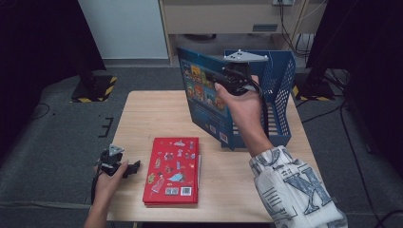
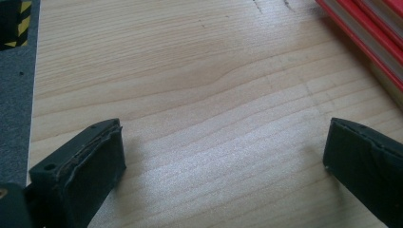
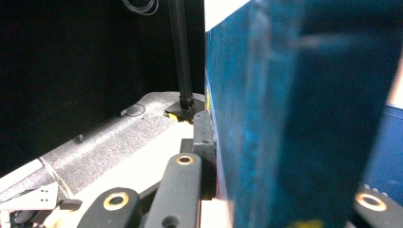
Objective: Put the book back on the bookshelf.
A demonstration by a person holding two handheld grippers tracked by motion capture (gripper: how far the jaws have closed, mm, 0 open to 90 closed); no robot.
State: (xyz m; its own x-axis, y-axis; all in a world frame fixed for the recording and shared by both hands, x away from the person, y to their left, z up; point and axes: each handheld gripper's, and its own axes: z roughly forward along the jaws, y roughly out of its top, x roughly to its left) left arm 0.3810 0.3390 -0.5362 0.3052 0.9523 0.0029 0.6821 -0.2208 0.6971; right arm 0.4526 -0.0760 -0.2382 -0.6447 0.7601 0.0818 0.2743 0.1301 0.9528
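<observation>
Right claw (image 1: 227, 80) grips my blue book (image 1: 204, 97) upright at twelve o'clock; left claw (image 1: 135, 166) gapes wide over the desk (image 1: 142, 114).

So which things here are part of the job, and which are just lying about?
In the job:
- blue book, held upright, clamped by the right gripper
- blue file rack beside it
- red book, flat on the table
- left gripper, open, resting beside the red book

Lying about:
- black stand base with yellow-black stripes on the floor
- cables behind the rack
</observation>
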